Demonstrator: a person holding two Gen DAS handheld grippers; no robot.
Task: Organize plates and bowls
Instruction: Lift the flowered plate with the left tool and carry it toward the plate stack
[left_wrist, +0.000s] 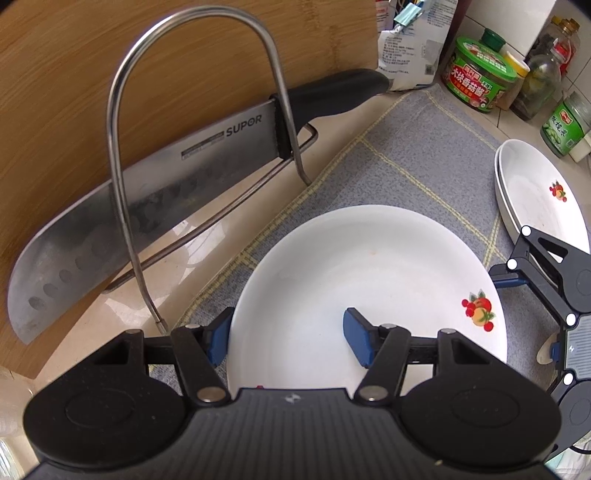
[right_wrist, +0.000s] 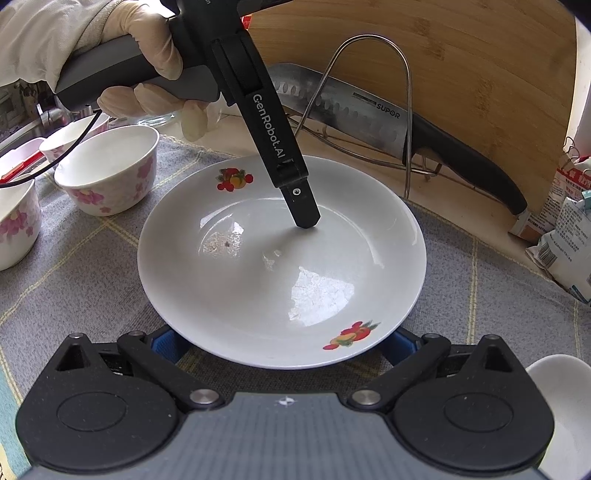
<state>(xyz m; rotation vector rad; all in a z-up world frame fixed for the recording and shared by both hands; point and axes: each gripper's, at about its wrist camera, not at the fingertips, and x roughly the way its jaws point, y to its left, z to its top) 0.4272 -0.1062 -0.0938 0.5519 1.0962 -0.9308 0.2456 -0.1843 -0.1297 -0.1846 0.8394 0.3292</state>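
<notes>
- As a person sorts crockery on a grey checked cloth (left_wrist: 424, 155), a white plate (left_wrist: 369, 266) with fruit motifs lies flat between two hand-held grippers.
- The left gripper (left_wrist: 287, 339), held in a gloved hand (right_wrist: 147, 48), points steeply down and straddles the plate's rim: one blue pad sits just outside the edge, the other over the inner slope. Its fingers stand partly apart; whether they pinch the rim cannot be told.
- On the opposite side, the right gripper (right_wrist: 284, 343) has its fingers spread wide at the rim, its pads half hidden under the edge and clamping nothing.
- A stack of matching plates (left_wrist: 535, 192) waits on the right gripper's side, just past it; flowered bowls (right_wrist: 107, 173) stand on the cloth beside the plate.
- Judged from this, the plate's likely route to the stack runs past the right gripper, which is the nearer one.
- A knife (left_wrist: 155, 177) in a wire rack (left_wrist: 118, 155) lies close behind the left gripper.
</notes>
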